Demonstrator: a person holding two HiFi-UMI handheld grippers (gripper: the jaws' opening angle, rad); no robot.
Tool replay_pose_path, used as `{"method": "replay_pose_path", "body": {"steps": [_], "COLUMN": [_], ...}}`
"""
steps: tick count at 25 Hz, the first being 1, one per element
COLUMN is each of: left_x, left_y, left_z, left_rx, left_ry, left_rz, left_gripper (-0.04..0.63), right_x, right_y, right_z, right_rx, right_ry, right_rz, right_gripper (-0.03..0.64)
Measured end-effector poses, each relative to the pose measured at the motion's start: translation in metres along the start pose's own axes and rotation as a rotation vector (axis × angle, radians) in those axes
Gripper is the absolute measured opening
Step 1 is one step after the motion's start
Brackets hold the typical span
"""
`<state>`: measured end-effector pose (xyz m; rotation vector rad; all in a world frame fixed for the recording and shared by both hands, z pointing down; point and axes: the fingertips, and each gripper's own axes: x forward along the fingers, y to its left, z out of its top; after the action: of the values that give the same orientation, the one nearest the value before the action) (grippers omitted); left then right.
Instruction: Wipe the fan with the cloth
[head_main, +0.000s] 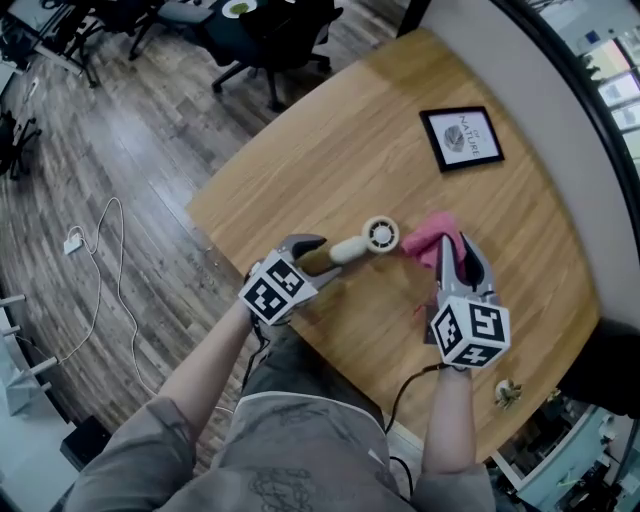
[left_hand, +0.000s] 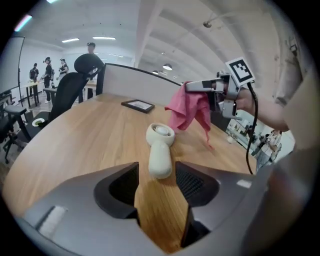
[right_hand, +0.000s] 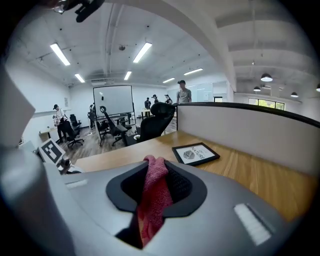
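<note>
A cream hand-held fan (head_main: 365, 240) lies flat on the wooden table (head_main: 330, 150), its round head toward the pink cloth (head_main: 430, 240). My left gripper (head_main: 322, 260) is open around the end of the fan's handle (left_hand: 160, 162); a sliver of table shows between each pad and the handle. My right gripper (head_main: 455, 250) is shut on the cloth (right_hand: 154, 195) and holds it above the table, just right of the fan's head. In the left gripper view the cloth (left_hand: 187, 112) hangs from the right gripper (left_hand: 197, 86) behind the fan.
A black-framed picture (head_main: 462, 138) lies at the table's far side, near a grey partition (right_hand: 250, 130). A small object (head_main: 507, 394) sits at the near right edge. Office chairs (head_main: 275, 40) stand beyond the table, and a cable (head_main: 100, 270) runs over the floor at left.
</note>
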<state>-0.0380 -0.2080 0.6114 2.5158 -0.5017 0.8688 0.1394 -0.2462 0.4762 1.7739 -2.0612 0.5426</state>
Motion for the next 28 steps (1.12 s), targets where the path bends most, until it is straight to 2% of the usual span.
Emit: {"method": "replay_pose_path", "body": {"steps": [3, 7, 12, 16, 21, 28], "left_x": [-0.024, -0.067, -0.125, -0.171, -0.219, -0.274], "left_y": [0.005, 0.01, 0.007, -0.002, -0.018, -0.054], "left_z": [0.013, 0.055, 0.105, 0.144, 0.188, 0.245], "left_rx": [-0.006, -0.083, -0.079, -0.036, 0.018, 0.159], "left_ry": [-0.031, -0.176, -0.316, -0.414, -0.502, -0.59], "left_rz": [0.036, 0.084, 0.167, 0.213, 0.245, 0.301], "left_gripper": [0.227, 0.164, 0.127, 0.081, 0.054, 0.034], "right_x": [-0.02, -0.049, -0.091, -0.122, -0.163, -0.217], "right_y": [0.018, 0.037, 0.051, 0.052, 0.051, 0.056], "right_z": [0.025, 0.058, 0.101, 0.132, 0.168, 0.208], "right_rx": [0.019, 0.037, 0.019, 0.017, 0.02, 0.003], "right_ry": [-0.057, -0.122, -0.226, -0.307, -0.408, -0.535], "right_rz": [0.015, 0.038, 0.05, 0.035, 0.017, 0.007], "right_gripper": [0.071, 0.071, 0.071, 0.071, 0.071, 0.071]}}
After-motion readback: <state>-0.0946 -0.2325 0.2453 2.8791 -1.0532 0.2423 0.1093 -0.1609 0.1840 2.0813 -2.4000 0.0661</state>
